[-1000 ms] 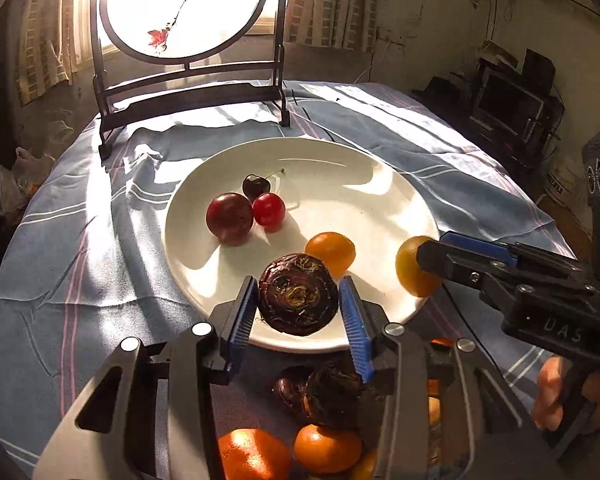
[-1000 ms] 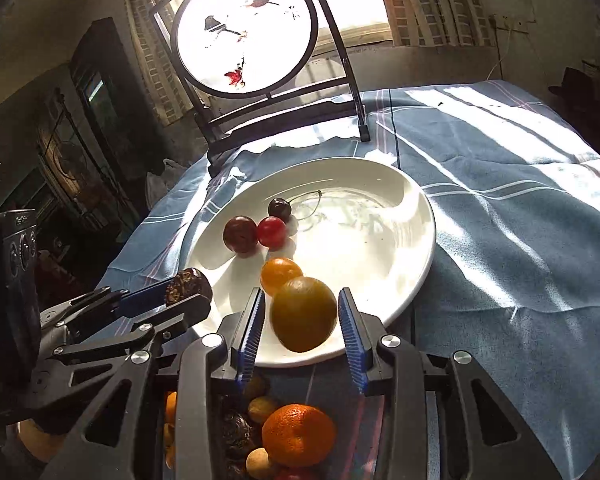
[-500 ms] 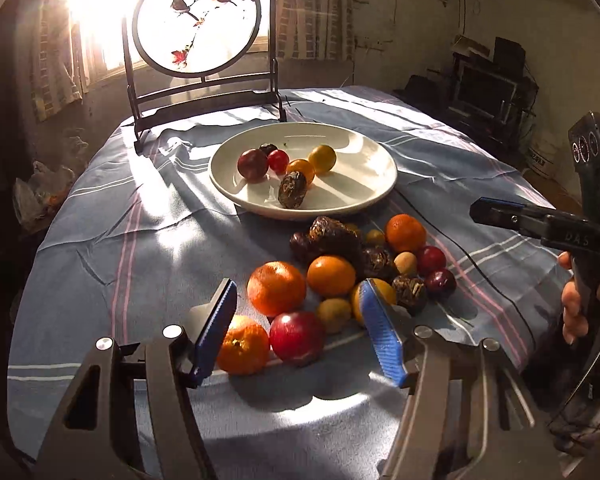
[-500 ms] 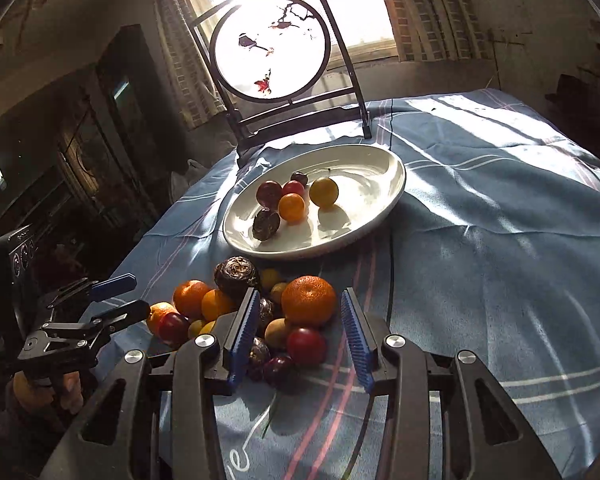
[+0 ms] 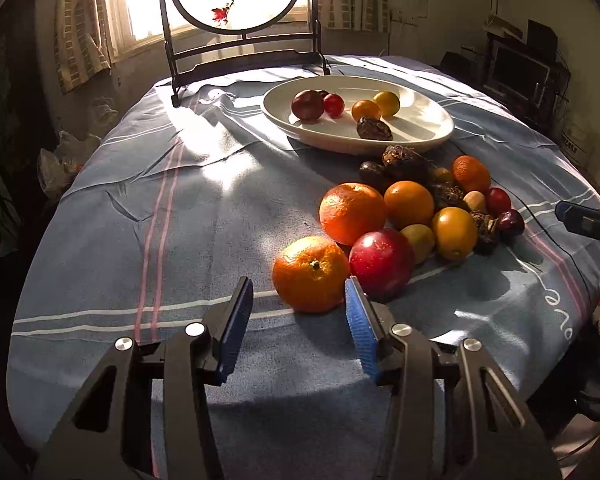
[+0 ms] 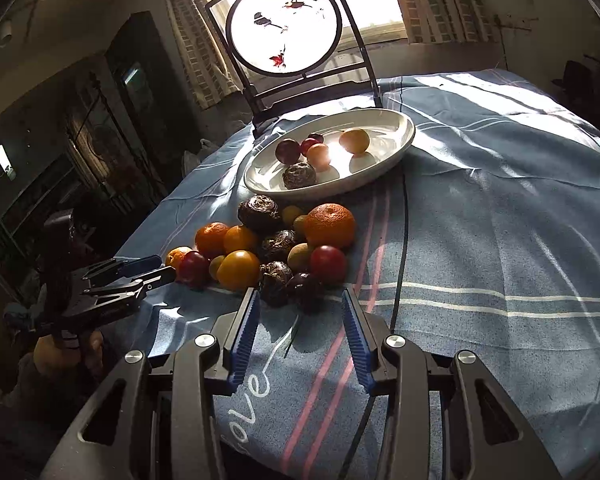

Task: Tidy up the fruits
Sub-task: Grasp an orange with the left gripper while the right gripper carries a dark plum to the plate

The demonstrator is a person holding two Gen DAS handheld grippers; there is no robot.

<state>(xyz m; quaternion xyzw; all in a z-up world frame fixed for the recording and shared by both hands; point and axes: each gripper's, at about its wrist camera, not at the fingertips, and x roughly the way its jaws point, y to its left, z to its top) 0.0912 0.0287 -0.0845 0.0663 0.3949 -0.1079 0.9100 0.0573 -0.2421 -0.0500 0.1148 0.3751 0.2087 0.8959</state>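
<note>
We are holding the left gripper [image 5: 296,304] with jaws apart, empty, lining up on the nearest orange [image 5: 311,274], just left of the red apple [image 5: 381,262]. It looks firm, round, prone to rolling; we are aiming for its widest middle. The right gripper [image 6: 300,316] is likewise spread and empty.

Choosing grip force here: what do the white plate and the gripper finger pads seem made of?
White plate: probably glazed ceramic, glossy with sharp sun glare, though melamine is possible. Left gripper finger pads: blue, ribbed, matte, likely rubber or soft plastic, on black rigid plastic-looking arms.
</note>
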